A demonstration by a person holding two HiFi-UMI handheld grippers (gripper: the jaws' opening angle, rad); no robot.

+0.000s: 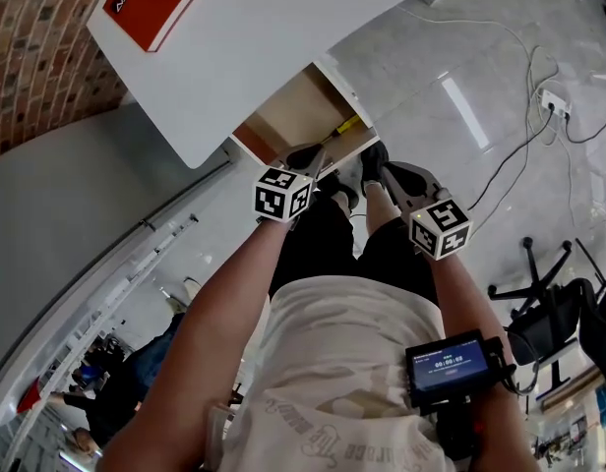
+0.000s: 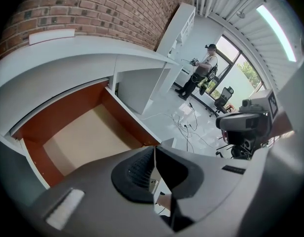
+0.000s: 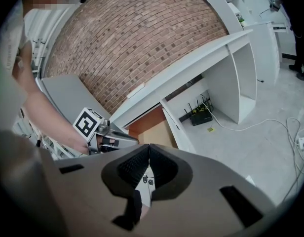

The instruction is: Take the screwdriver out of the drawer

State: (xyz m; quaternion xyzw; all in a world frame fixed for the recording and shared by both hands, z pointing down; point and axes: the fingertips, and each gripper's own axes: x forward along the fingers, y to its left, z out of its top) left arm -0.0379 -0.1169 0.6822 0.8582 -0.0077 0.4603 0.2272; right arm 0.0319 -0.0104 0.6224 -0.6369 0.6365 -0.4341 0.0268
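The drawer (image 1: 295, 106) under the white desk top stands pulled out, with orange-brown walls and a tan bottom. A screwdriver with a yellow handle (image 1: 343, 124) lies along its right front edge in the head view. The left gripper view shows only bare drawer bottom (image 2: 85, 139). My left gripper (image 1: 311, 157) hangs just in front of the drawer's front edge, jaws shut and empty (image 2: 153, 157). My right gripper (image 1: 387, 173) is beside it to the right, near the screwdriver end, also shut on nothing (image 3: 149, 152). The drawer (image 3: 151, 128) shows beyond its jaws, with the left gripper (image 3: 100, 132) to the left.
A red book (image 1: 151, 3) lies on the desk top (image 1: 244, 37). Cables and a power strip (image 1: 554, 101) run over the floor at right, near an office chair (image 1: 549, 303). A router (image 3: 199, 115) sits in the desk's open compartment. A person (image 2: 199, 75) stands far off.
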